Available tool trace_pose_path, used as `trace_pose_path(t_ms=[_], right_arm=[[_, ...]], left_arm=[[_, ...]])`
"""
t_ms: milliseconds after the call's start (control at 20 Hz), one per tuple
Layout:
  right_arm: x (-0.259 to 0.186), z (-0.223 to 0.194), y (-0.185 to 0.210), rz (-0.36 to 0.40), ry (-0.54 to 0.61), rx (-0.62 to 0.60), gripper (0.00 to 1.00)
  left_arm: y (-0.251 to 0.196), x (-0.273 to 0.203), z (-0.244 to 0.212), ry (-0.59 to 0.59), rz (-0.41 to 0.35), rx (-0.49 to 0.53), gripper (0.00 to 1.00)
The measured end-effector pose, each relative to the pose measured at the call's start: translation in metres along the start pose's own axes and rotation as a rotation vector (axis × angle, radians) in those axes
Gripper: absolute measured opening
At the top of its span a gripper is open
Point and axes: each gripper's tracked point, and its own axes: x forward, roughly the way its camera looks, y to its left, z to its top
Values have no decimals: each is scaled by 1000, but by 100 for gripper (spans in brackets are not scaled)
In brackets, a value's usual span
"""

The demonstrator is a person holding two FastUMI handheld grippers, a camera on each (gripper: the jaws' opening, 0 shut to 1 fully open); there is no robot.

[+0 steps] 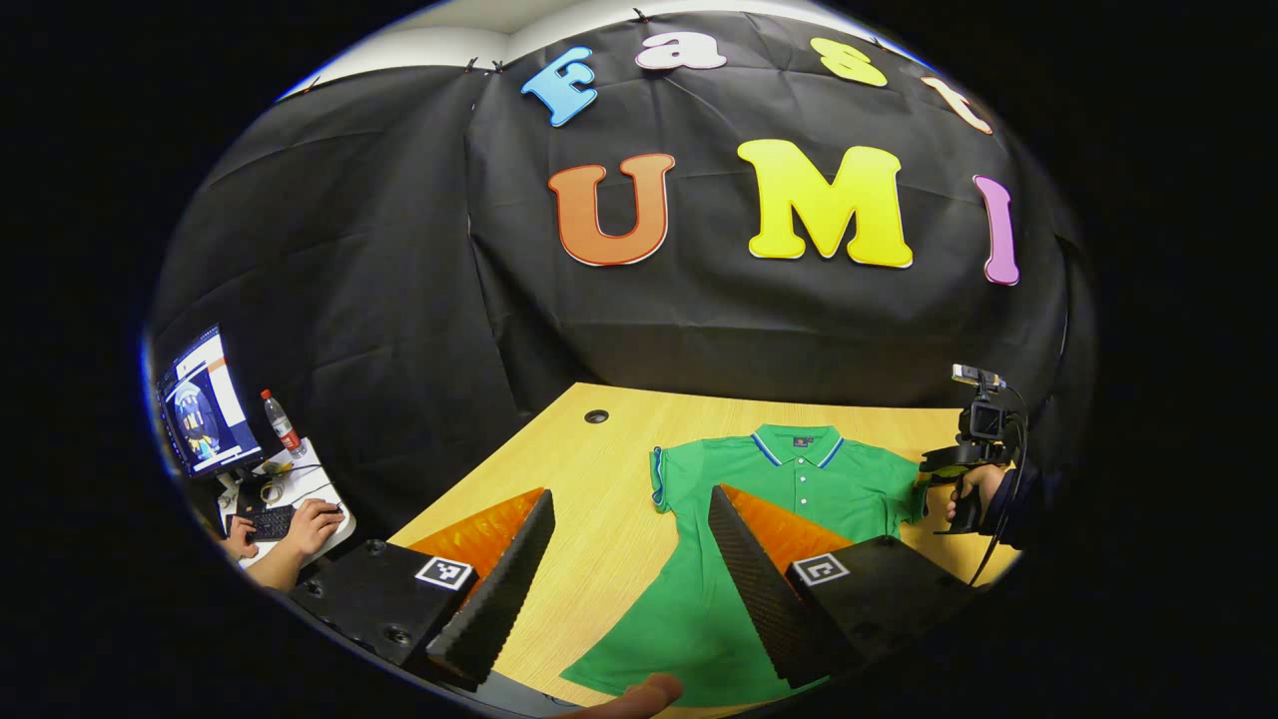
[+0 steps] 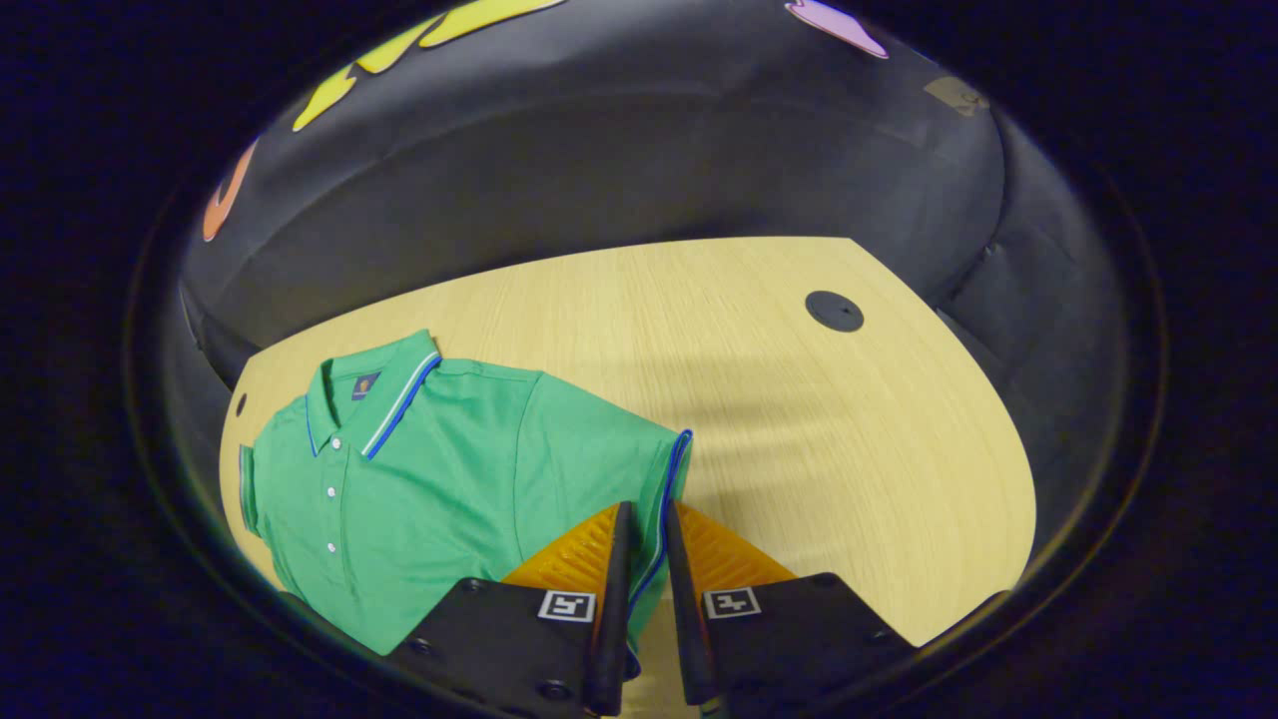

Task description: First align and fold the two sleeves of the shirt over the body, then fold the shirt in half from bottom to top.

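While the table (image 2: 799, 419) carries it, the green shirt (image 2: 439, 479) lies flat, front up, collar toward the booth's wall and hem toward the person. Its long axis runs collar to hem, away from the holder. In the left gripper view both short sleeves lie spread out to the sides, not laid over the body.

The right tool (image 2: 641, 559) sits at the right sleeve (image 2: 639, 469), the one on that hand's own side. Its fingers stand almost together with the blue-trimmed cuff edge running between them. They look to be pinching the cuff, though whether both press on the cloth I cannot tell for sure. From this tool the shirt's body lies to the left, so folding the sleeve would mean carrying it leftward across the chest.

The left tool (image 1: 629, 559) is spread wide and holds nothing. It hovers over the shirt's lower part near the hem. The left sleeve (image 1: 661, 477) lies ahead of it, toward the collar, and this hand is the nearer one to it.

At the far left, a person's hands rest at a keyboard (image 1: 268, 521) below a monitor (image 1: 205, 404).
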Motion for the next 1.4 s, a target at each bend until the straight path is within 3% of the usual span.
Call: trace_pose_path(t_ms=[50, 100, 650, 950, 1000, 1150, 1400], right_arm=[[-7, 5, -6, -21, -3, -4, 25], [0, 3, -4, -30, -9, -2, 7], [-16, 15, 10, -34, -51, -58, 3], [-54, 35, 68, 71, -147, -220, 6], [-57, 33, 81, 95, -153, -259, 0], [-61, 21, 116, 149, -152, -361, 6], [-53, -5, 159, 195, -124, -425, 0]], left_arm=[[3, -2, -1, 1, 5, -2, 100], [5, -3, -1, 3, 8, -4, 100], [27, -16, 5, -22, 48, -12, 100], [36, -26, 12, -51, 57, -31, 100], [38, -27, 12, -52, 60, -33, 100], [52, -38, 7, -55, 81, -40, 100], [73, -54, 3, -57, 115, -46, 100]])
